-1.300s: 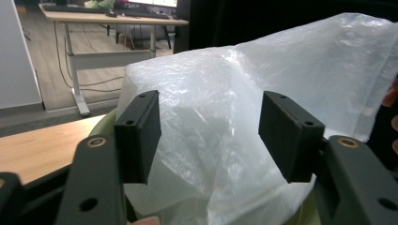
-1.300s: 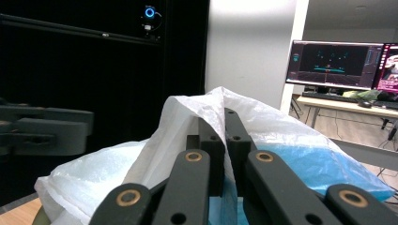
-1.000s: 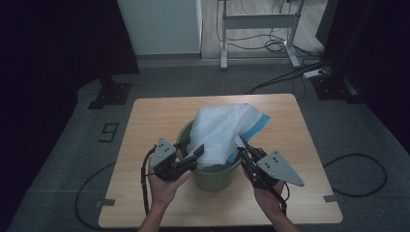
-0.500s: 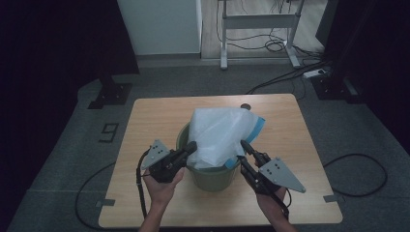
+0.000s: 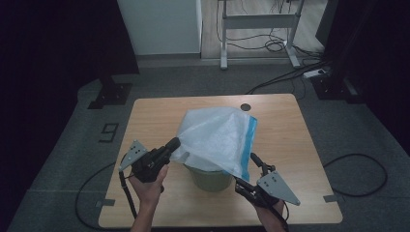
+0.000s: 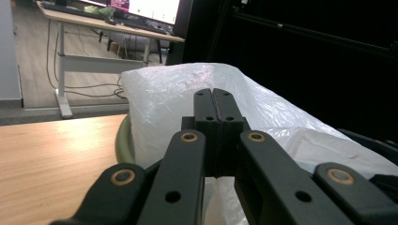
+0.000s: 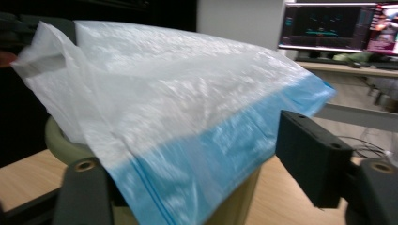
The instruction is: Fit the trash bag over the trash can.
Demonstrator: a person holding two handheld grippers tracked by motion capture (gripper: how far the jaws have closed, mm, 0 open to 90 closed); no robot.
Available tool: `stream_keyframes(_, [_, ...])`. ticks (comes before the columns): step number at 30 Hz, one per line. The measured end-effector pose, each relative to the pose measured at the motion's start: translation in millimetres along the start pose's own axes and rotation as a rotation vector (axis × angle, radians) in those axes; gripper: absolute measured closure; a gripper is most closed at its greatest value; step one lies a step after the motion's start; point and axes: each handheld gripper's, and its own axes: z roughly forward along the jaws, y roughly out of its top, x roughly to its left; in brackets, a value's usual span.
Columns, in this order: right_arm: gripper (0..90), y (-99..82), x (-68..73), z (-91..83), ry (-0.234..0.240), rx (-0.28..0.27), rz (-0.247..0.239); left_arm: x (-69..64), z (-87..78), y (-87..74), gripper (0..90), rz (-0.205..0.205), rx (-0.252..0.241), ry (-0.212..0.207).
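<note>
A white plastic bag with a blue strip along one edge lies draped over an olive-green bin near the front of the wooden table. My left gripper is at the bag's left corner, shut on the film. In the left gripper view its jaws meet, with the bag bunched around them above the bin's rim. My right gripper is low at the bin's right. Its jaws have just been opening and now stand wide. The bag's blue edge hangs loose between them.
A small round hole is in the tabletop behind the bin. Beyond the table stand a white desk frame and floor cables. A lit monitor is in the background of the right gripper view. Bare wood flanks the bin.
My left gripper closed on the bag's left corner and drew it leftward, spreading the bag. My right gripper sank beside the bin and opened, letting go of the blue edge.
</note>
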Motion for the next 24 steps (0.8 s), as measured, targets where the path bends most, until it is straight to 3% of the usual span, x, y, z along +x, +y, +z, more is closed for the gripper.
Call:
stream_keyframes(4, [22.1,-0.1,5.4,-5.8,-0.012,0.009,0.022,4.9,-2.9,-1.2,90.0,-0.017,-0.010,0.013])
stream_keyframes(9, [24.8,0.4,10.4,-10.8,-0.008,0.010,0.013,9.4,-5.9,-2.9,90.0,-0.034,-0.019,0.018])
stream_keyframes(12, [51.0,-3.8,4.5,-7.7,0.003,0.028,0.010,13.5,-9.8,-4.2,90.0,-0.049,-0.023,0.019])
stream_keyframes(13, [51.0,-3.8,4.5,-7.7,0.003,0.028,0.010,13.5,-9.8,-4.2,90.0,-0.049,-0.023,0.019])
stream_keyframes(16, [79.7,-3.7,-4.3,-5.2,0.034,0.035,0.015,17.3,-12.2,-5.0,90.0,-0.059,-0.023,0.017])
stream_keyframes(18, [86.8,-1.9,-8.8,-4.0,0.038,0.040,0.009,18.5,-13.0,-5.5,90.0,-0.065,-0.025,0.013])
stream_keyframes(24, [88.9,9.5,-27.7,-3.3,0.012,0.023,0.000,20.7,-16.0,-6.2,90.0,-0.075,-0.034,0.009])
